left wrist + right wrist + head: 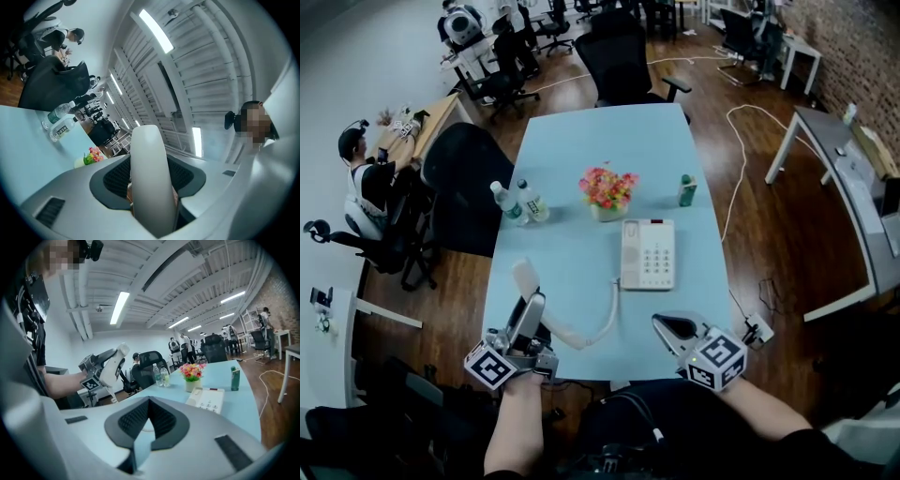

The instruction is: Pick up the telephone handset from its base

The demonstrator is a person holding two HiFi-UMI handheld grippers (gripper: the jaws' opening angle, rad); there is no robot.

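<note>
The white telephone handset (525, 281) is off its base and tilted up above the table's front left, its curly cord (602, 323) trailing back to the base. My left gripper (529, 317) is shut on the handset (150, 183), which fills the space between the jaws in the left gripper view. The white base (648, 254) with its keypad lies flat mid-table, its cradle side bare. My right gripper (673, 327) hovers at the table's front right, shut on nothing (149, 405). From the right gripper view I see the raised handset (116, 363) and the base (206, 399).
A pot of flowers (607, 193) stands just behind the base. Two water bottles (521, 202) sit at the table's left, a green can (687, 190) at the right. The light blue table (581, 141) has black office chairs (469, 183) at its left and far end.
</note>
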